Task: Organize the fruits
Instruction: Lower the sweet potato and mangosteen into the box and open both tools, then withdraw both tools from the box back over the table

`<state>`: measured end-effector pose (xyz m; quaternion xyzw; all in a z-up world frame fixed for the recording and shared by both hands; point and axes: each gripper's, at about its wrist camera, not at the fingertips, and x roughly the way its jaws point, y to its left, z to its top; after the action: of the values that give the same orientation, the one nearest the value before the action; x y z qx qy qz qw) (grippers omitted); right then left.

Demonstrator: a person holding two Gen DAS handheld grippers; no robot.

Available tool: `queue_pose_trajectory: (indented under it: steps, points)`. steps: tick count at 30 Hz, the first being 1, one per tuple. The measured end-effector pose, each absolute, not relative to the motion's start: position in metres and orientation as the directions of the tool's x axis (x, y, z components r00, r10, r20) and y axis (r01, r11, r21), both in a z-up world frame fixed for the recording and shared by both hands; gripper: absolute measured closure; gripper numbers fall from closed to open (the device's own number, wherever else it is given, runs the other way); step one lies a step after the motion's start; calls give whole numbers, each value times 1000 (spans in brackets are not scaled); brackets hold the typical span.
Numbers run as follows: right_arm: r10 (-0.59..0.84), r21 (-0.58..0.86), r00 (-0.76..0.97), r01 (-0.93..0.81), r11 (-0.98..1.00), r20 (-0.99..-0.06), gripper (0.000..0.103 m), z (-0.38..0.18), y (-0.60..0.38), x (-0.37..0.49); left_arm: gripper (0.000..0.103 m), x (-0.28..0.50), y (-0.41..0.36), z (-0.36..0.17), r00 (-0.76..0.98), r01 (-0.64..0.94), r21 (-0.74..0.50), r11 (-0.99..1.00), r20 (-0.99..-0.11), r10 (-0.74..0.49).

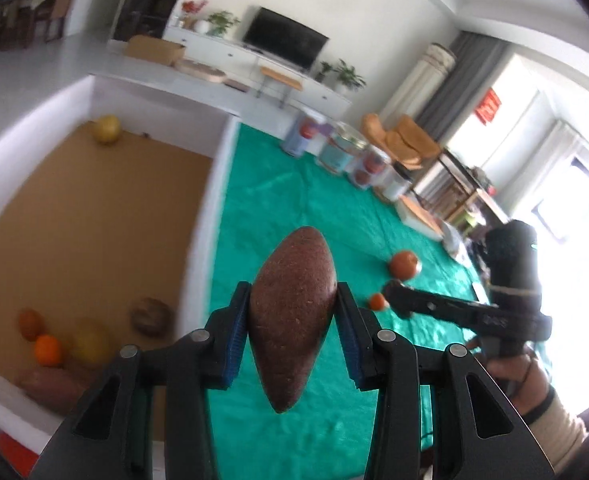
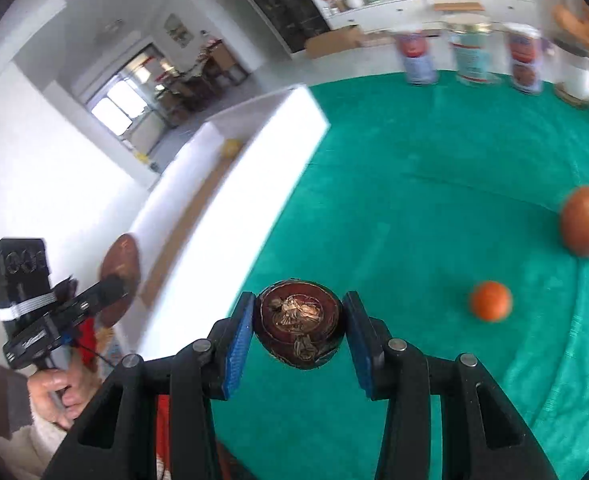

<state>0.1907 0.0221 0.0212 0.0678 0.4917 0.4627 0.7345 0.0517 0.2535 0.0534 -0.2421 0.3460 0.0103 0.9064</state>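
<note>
Both grippers loaded. The left gripper (image 1: 293, 316) is clamped on a spindle-shaped reddish-brown sweet potato (image 1: 292, 316), pinched across its thick middle, long axis running up the centre of the left wrist view, both tapered ends free. The right gripper (image 2: 297, 322) is closed on a small round dark-brown fruit (image 2: 297, 322) with a dried, papery calyx facing the lens; exact kind not certain.

The white-walled box (image 1: 218, 184) fills the left half of the left wrist view. Its floor is plain tan cardboard, already carrying a yellow fruit (image 1: 107, 129) in the far corner and a cluster of fruit (image 1: 54, 344) lower left, blurred. Two fruits lie loose on the green cloth of the tabletop (image 2: 414, 184): a larger red-orange apple (image 2: 586, 220) at the right edge of the right wrist view, and a small orange (image 2: 490, 301) below and left of it.

Judgement: step in hand is carrying both pieces over the box wall and setting them down.
- Clear the wall before lowering; both fruits hang below the blue pads.
- Sweet potato skin looks matt and dusty, decent friction, but the tapering shape could pivot between the pads. Lower it flat onto open cardboard.
- The round fruit looks smooth and hard; it will likely roll on release. Let go low, near the cluster.
- Satiny, creased cloth; remaining fruit may roll if nudged.
</note>
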Motion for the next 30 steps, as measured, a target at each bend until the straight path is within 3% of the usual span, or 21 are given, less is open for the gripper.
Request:
queue_pose_trajectory:
  steps: [5, 10, 13, 18, 19, 21, 26, 30]
  points:
    - [739, 514, -14, -728, 454, -674, 59, 34, 155, 155, 61, 52, 338, 30, 655, -434, -318, 843, -753, 54]
    - [647, 417, 5, -761, 497, -762, 58, 9, 225, 145, 61, 47, 372, -3, 573, -538, -301, 787, -816, 80]
    - [660, 426, 42, -734, 530, -750, 56, 8, 229, 154, 54, 41, 377, -6, 568, -574, -281, 769, -813, 127]
    - [743, 429, 203, -708, 561, -637, 27, 47, 156, 167, 26, 37, 356, 27, 656, -538, -278, 796, -731, 188]
    - [739, 408, 239, -708, 577, -630, 24, 50, 136, 168, 23, 37, 341, 37, 681, -512, -272, 815, -707, 192]
    - [697, 336, 329, -695, 635, -637, 8, 47, 90, 170, 16, 42, 314, 49, 726, -447, -269, 853, -667, 170]
    - [425, 103, 542, -525, 845, -725, 3, -14, -41, 172, 9, 67, 212, 50, 779, -205, -305, 930, -626, -33]
    - [161, -49, 609, -313, 948, -777, 3, -68, -154, 173, 8, 102, 127, 8, 716, -46, -270, 962, -681, -157]
